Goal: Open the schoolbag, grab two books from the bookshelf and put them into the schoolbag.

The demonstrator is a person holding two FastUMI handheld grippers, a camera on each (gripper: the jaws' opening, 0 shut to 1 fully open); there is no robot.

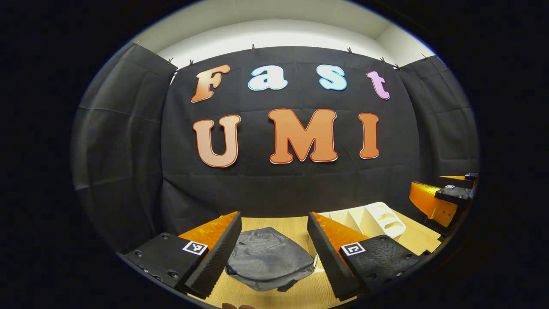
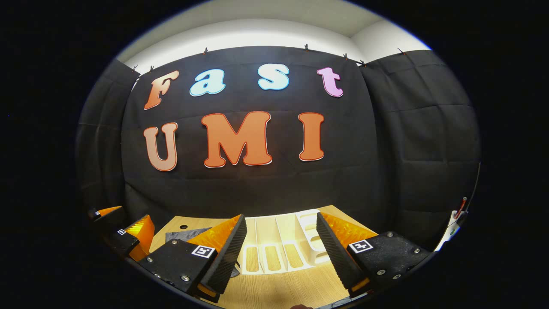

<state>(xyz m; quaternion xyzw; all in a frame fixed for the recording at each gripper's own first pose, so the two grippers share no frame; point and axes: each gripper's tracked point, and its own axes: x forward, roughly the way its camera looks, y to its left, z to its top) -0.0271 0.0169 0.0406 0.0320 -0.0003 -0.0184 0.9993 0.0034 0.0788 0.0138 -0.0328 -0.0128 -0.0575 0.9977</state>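
Since it lies slumped and creased in the left gripper view, the schoolbag (image 1: 269,262) is probably soft and light, likely to fold under a pinch, so a zipper pull or a seam ridge looks the best hold, though no pull is clear enough to pick out. It is dark grey fabric, flat on the wooden worktop (image 1: 296,296), framed between the fingers of the left gripper (image 1: 270,251), whose jaws stand wide apart and hold nothing. To its right sits a white bookshelf (image 1: 377,219) with upright dividers, and the other gripper hangs at the far right.

Seen from the right gripper view, the bookshelf (image 2: 279,249) lies straight ahead between the parted, empty fingers of the right gripper (image 2: 281,249). It looks like stiff moulded plastic; its slots show slatted bases, and I cannot make out any books. A grey corner of the schoolbag (image 2: 184,235) shows left.
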